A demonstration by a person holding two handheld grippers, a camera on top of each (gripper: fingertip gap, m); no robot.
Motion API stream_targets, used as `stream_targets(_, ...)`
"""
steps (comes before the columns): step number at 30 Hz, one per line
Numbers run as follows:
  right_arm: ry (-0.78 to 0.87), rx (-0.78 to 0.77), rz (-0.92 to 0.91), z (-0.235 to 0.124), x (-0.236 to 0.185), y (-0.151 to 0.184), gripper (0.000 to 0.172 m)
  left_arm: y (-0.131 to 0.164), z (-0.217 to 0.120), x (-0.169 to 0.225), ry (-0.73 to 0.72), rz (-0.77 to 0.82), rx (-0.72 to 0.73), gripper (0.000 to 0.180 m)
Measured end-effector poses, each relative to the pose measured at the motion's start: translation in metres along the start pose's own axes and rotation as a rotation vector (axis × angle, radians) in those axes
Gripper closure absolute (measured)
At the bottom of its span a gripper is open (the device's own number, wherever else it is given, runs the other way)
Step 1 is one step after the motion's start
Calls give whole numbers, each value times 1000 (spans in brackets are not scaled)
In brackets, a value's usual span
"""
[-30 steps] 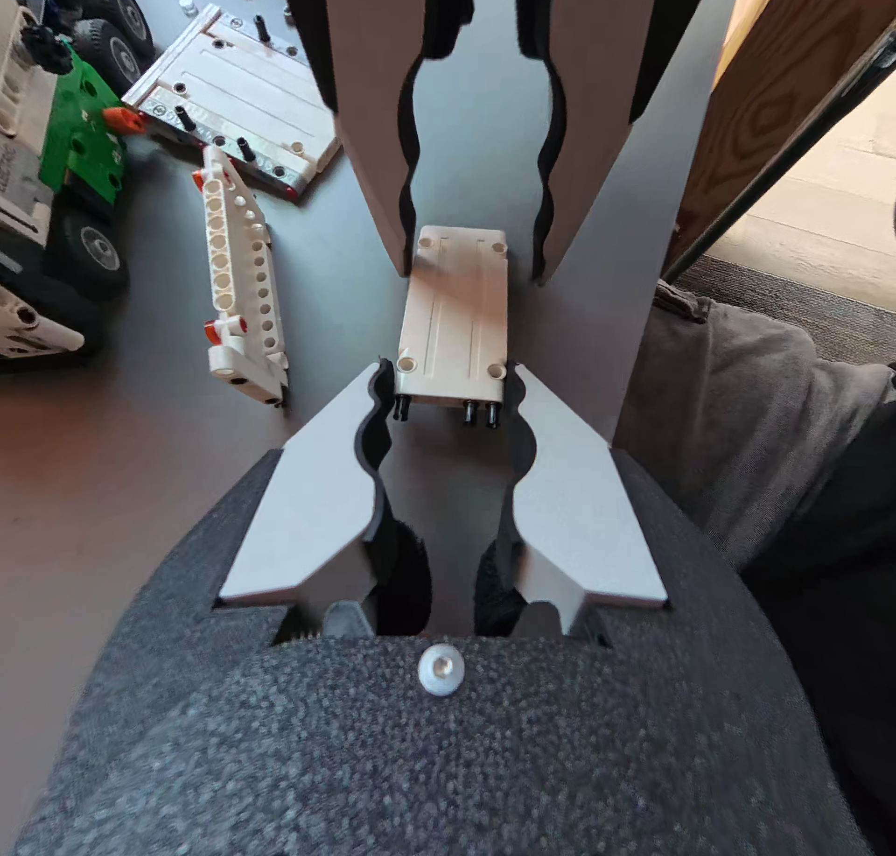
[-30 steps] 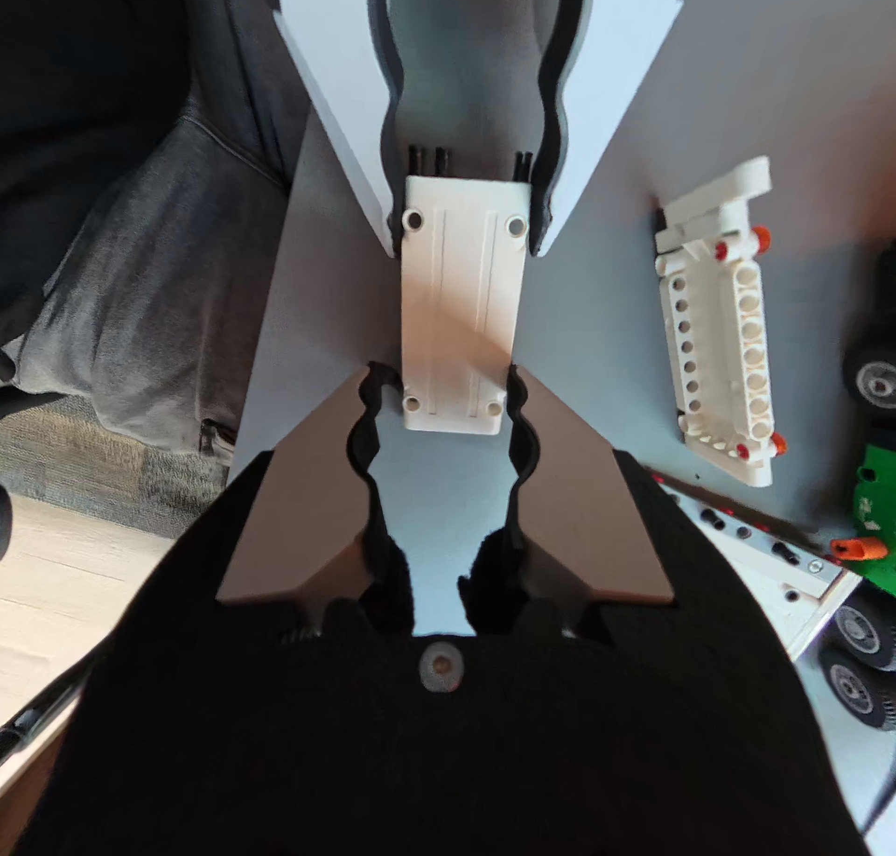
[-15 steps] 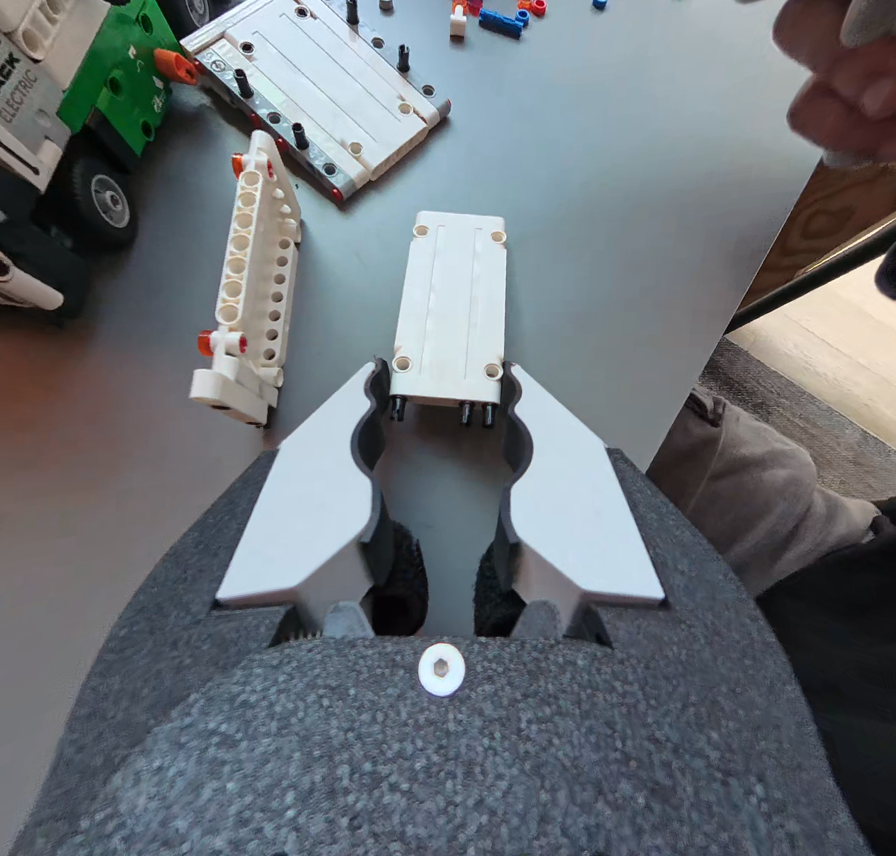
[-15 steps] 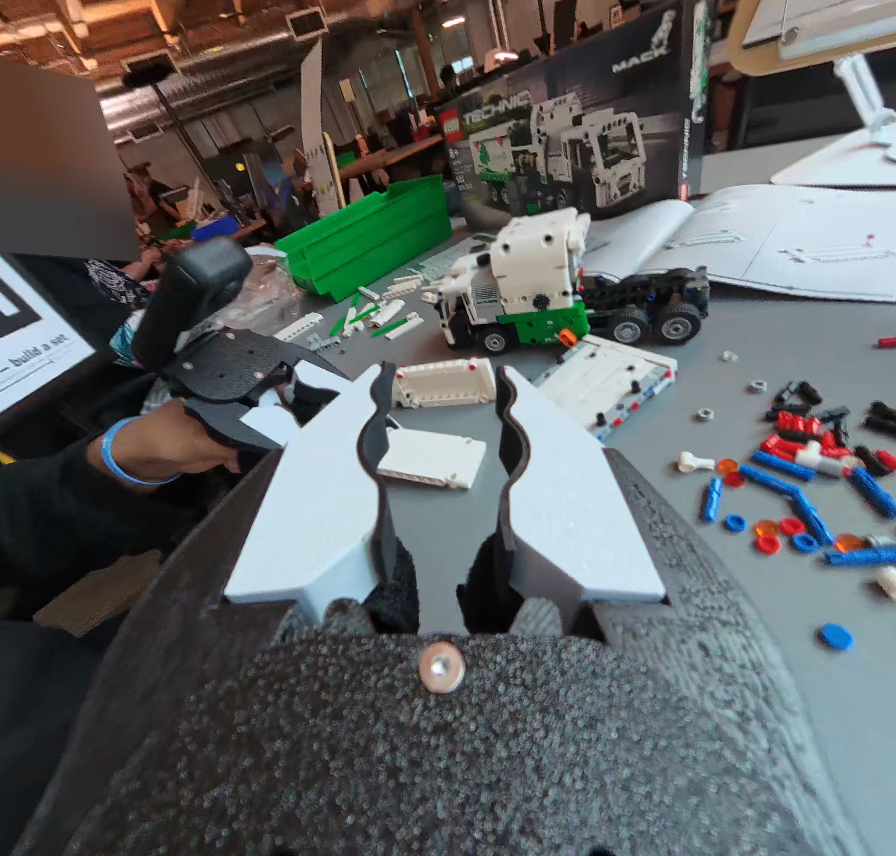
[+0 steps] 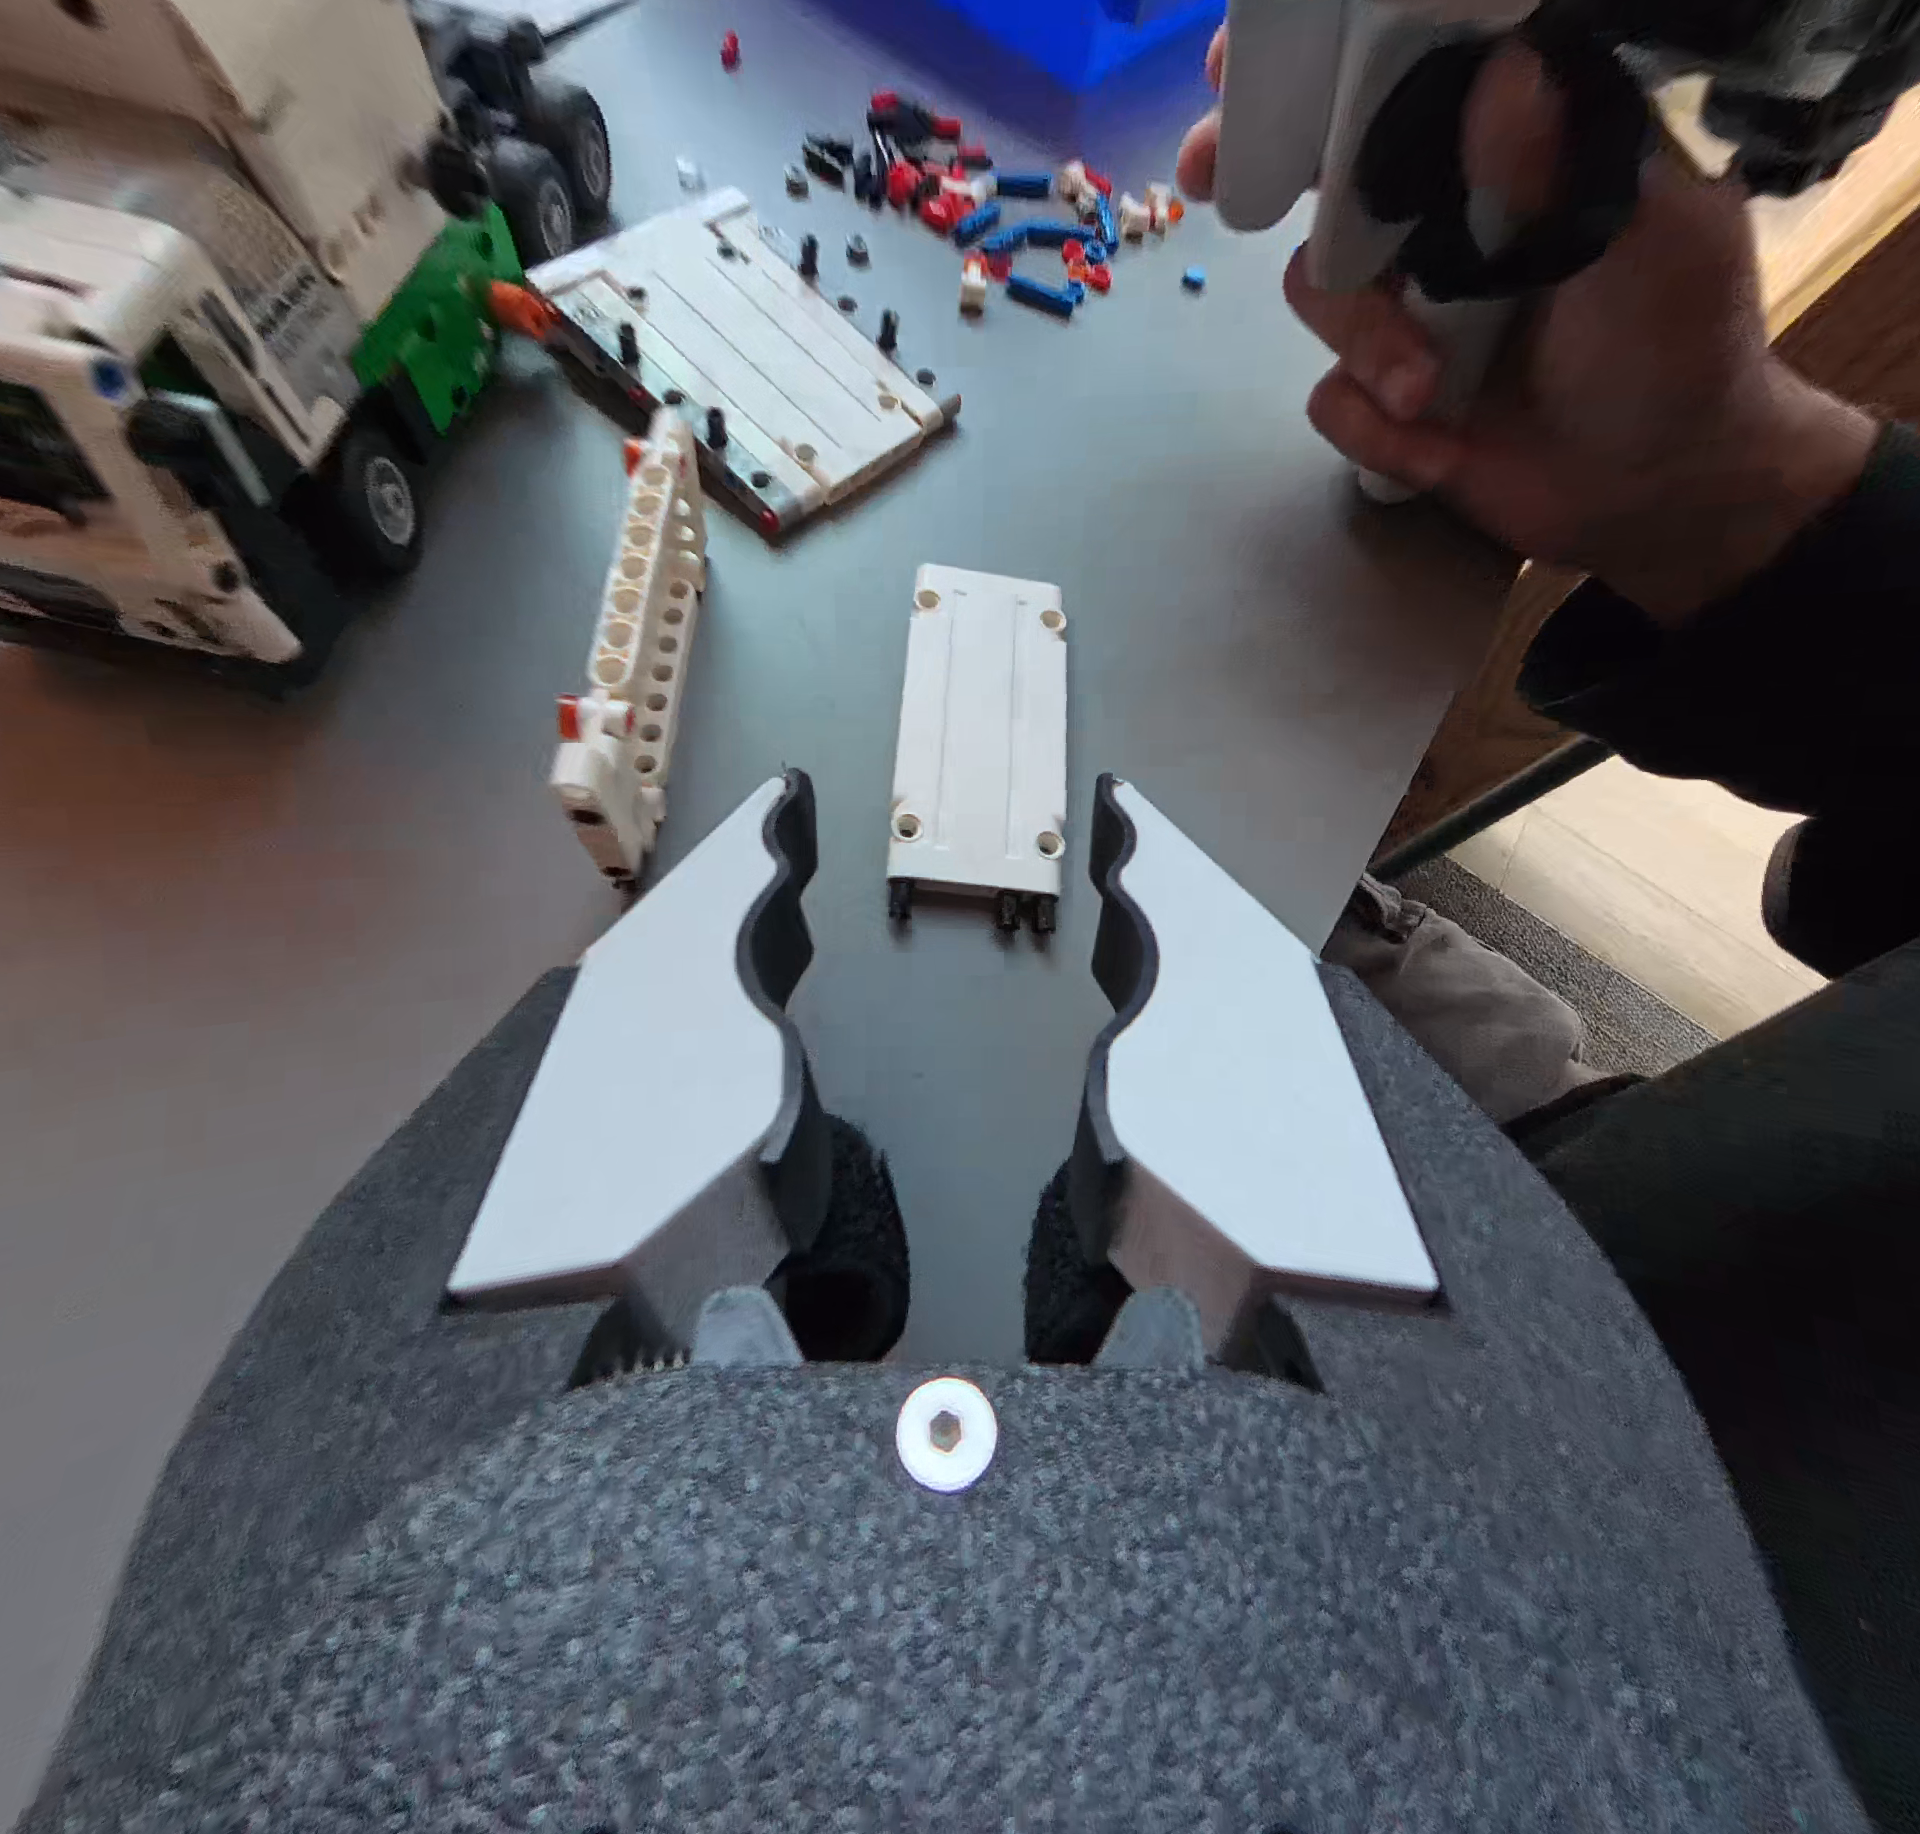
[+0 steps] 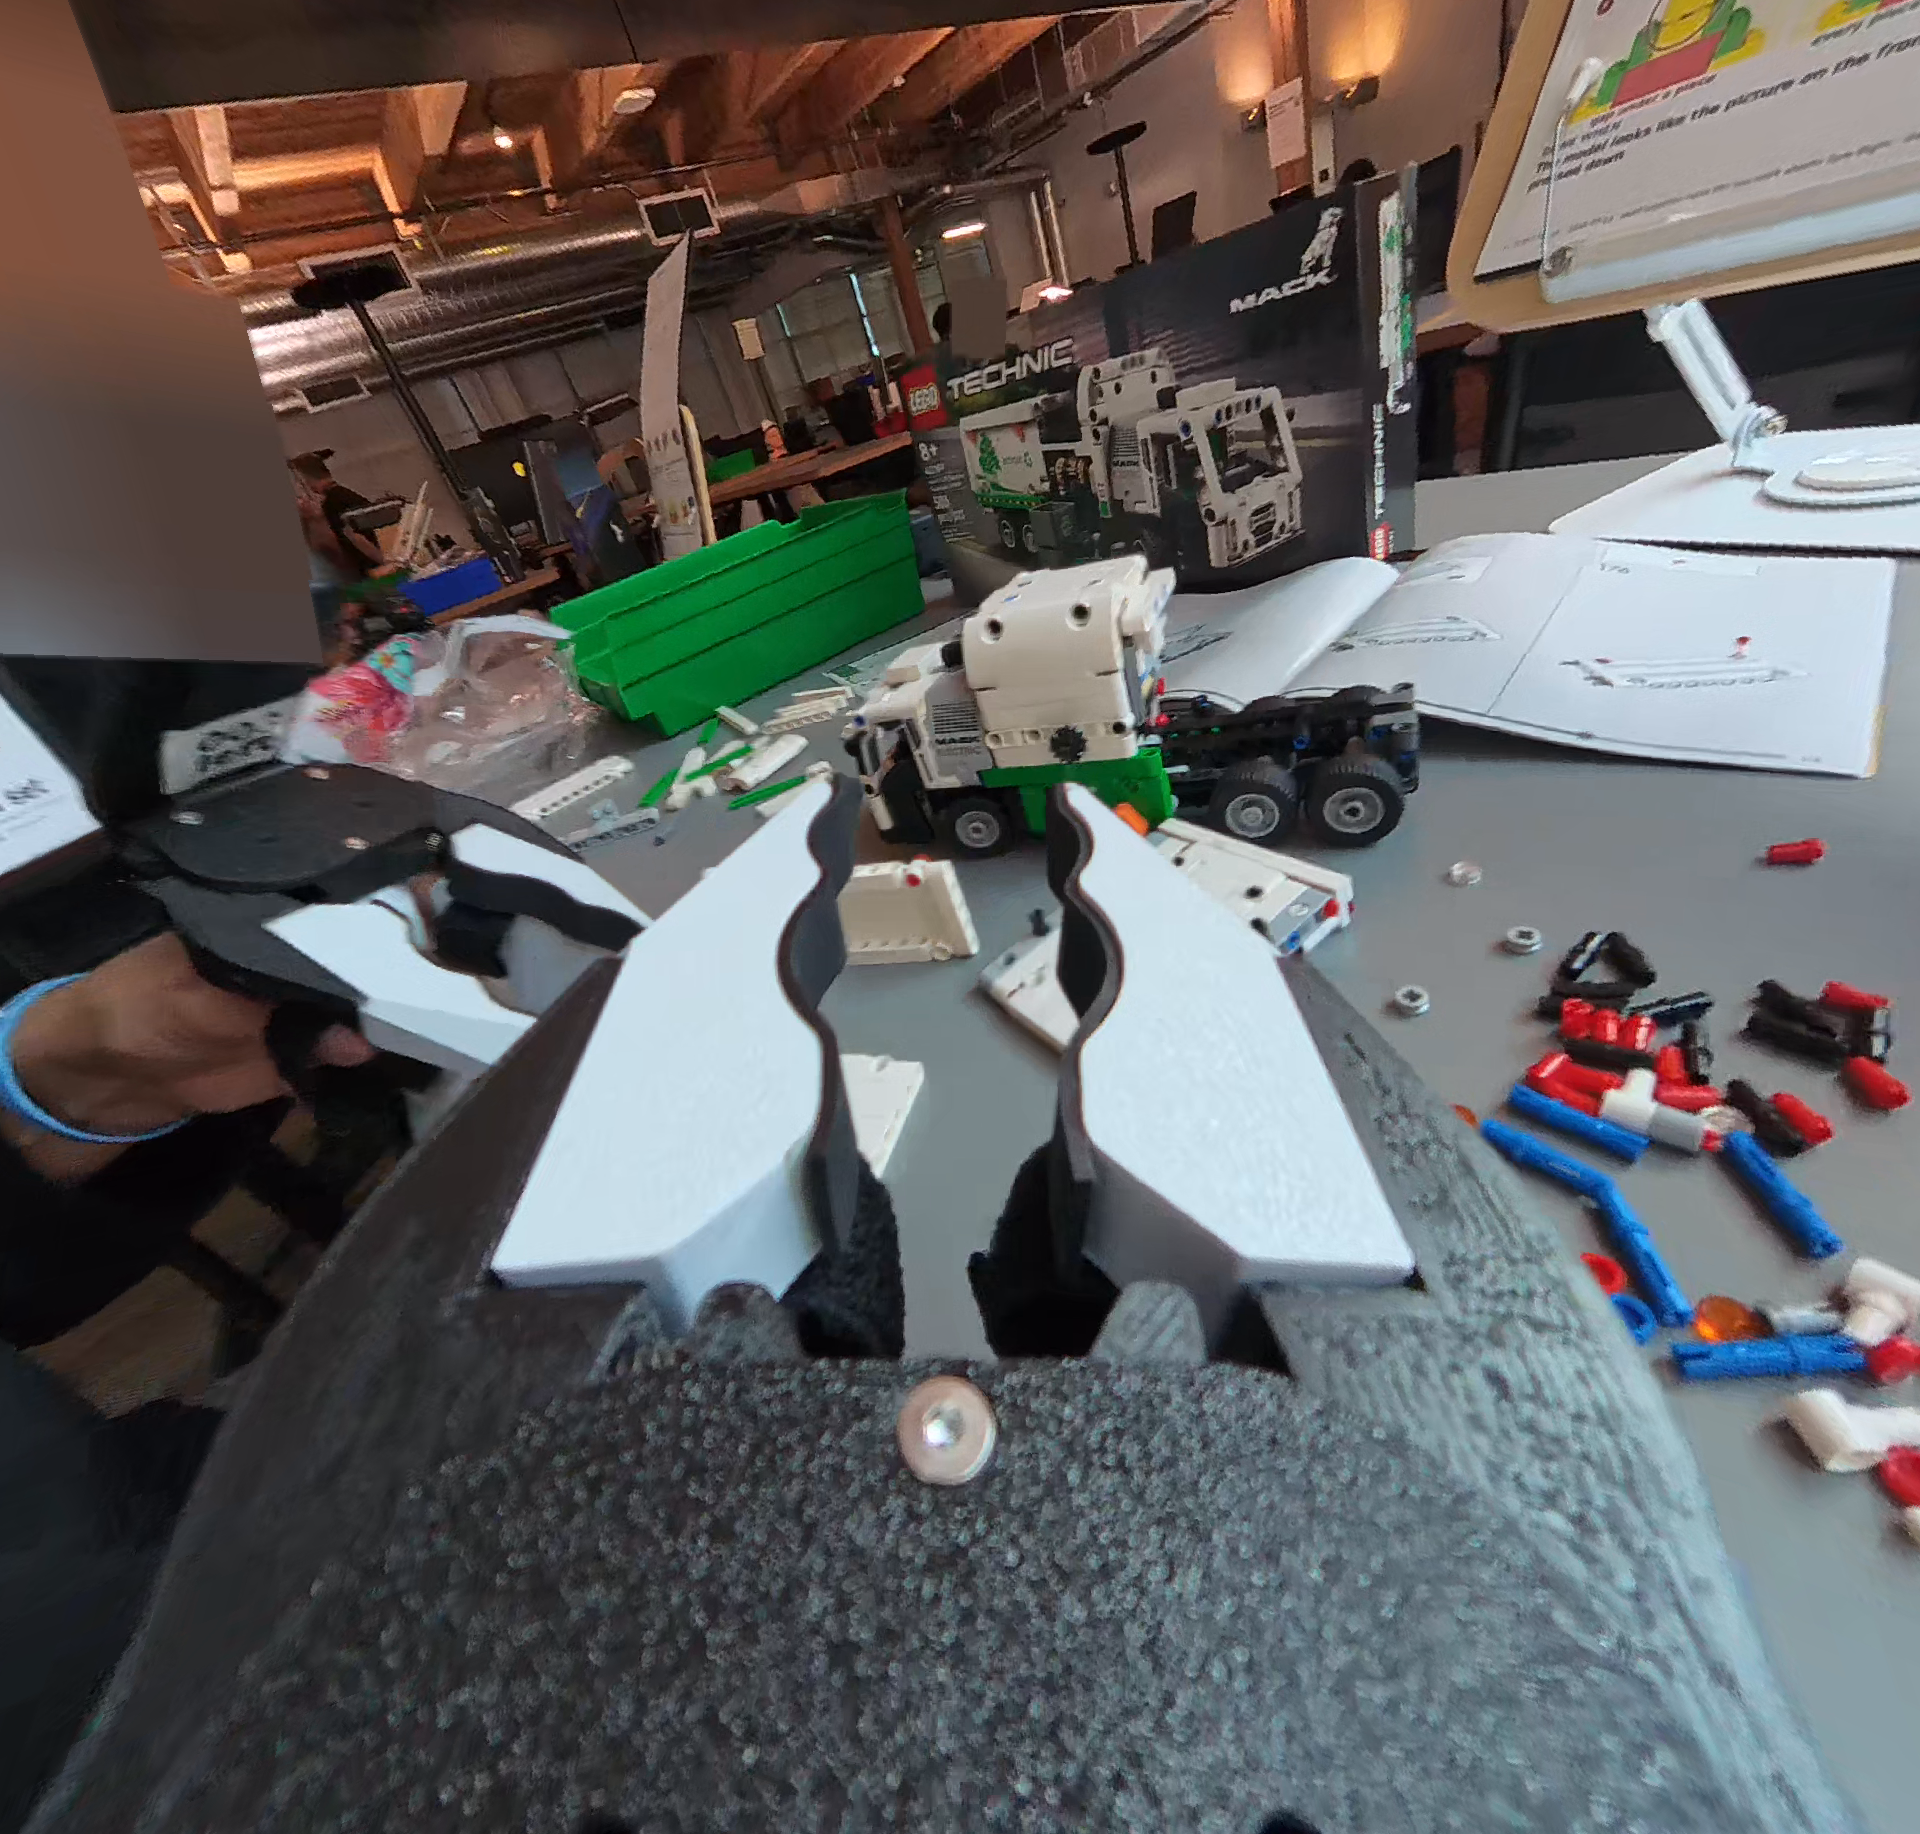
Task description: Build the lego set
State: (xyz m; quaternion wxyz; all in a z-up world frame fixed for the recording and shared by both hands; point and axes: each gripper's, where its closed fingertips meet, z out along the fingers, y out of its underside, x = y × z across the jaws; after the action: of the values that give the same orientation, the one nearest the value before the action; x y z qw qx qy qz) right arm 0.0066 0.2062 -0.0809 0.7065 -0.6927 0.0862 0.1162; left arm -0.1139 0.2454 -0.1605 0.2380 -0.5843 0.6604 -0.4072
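A flat white panel (image 5: 982,735) with black pins at its near end lies on the grey table (image 5: 1195,589). My left gripper (image 5: 951,797) is open, with its fingertips on either side of the panel's near end. There is a clear gap on both sides and it holds nothing. My right gripper (image 6: 951,818) is open and empty, raised above the table; it shows with a hand at the top right of the left wrist view (image 5: 1351,122). In the right wrist view the left gripper (image 6: 416,911) is at the left, and an end of the panel (image 6: 883,1098) shows between my right fingers.
A white and green toy truck (image 5: 208,382) stands at the left. Beside it lie a white beam frame (image 5: 639,641) and a larger white panel assembly (image 5: 758,350). Loose red, blue and black pins (image 6: 1683,1109) lie at the right. A green bin (image 6: 748,621), a box (image 6: 1174,434) and an open booklet (image 6: 1558,641) stand behind. The table edge (image 5: 1434,745) is close on the right.
The right gripper left the panel's far end and lifted away. The left gripper's fingers, close against the panel's near corners before, now stand wider and apart from it; the panel stays on the table.
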Motion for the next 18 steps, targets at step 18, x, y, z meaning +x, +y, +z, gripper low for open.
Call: stream_targets(18,236,-31,-94,34,59,-6,141,-48,-54,-68,184,35,395,130)
